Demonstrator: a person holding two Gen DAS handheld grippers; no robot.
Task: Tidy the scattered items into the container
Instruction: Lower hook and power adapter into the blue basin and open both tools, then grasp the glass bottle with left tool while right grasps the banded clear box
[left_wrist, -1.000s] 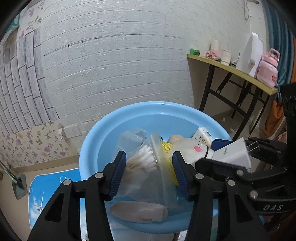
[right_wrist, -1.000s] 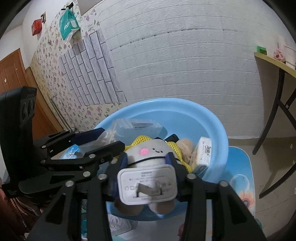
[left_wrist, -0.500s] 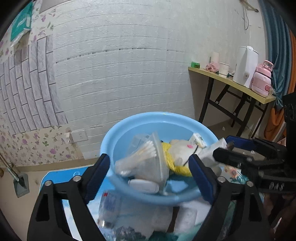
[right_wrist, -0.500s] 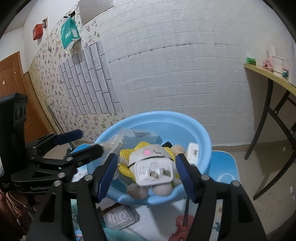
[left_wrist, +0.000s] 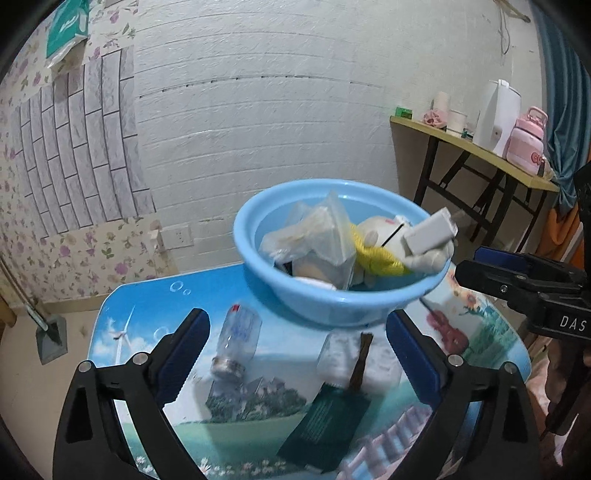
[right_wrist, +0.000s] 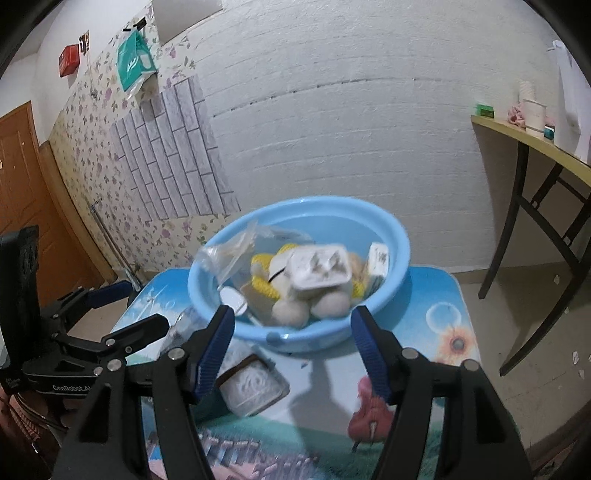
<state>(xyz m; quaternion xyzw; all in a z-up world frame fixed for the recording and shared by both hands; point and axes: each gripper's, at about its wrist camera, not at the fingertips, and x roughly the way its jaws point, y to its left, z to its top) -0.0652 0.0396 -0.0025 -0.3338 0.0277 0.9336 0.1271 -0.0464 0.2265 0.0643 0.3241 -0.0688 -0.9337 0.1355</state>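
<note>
- Blue plastic forms the basin (left_wrist: 332, 306), which stands at the far side of the small printed table (left_wrist: 147, 314); it is already heaped with a clear bag (left_wrist: 321, 236), a soft toy (left_wrist: 384, 236) wrapped in yellow netting, a white charger (left_wrist: 428, 234) resting on top of the toy, and a small carton (right_wrist: 378, 260) against the far wall of the basin.
- Left on the table, just in front of the basin, are a clear bottle (left_wrist: 236, 341) lying on its side, a white packet (left_wrist: 354, 360) with a brown band across it, and a dark green flat pack (left_wrist: 327, 424) nearest the camera; these are judged to be what remains to be tidied.
- The left gripper (left_wrist: 295, 363) is seen with its jaws opening wide and nothing pressed between the pads; the bottle and packet lie on the table below the gap, untouched.
- The right gripper (right_wrist: 291, 354) is held part open and empty; the charger sits free in the basin beyond it.
- The bottle is judged light, stiff and smooth, so it may roll or slip; it is best taken across the middle of its body, not at the cap.
- The packet looks soft and squashy; a hold across the banded middle is advised.
- The green pack lies flat and thin; an edge would have to be caught, and it may slide on the glossy tabletop.
</note>
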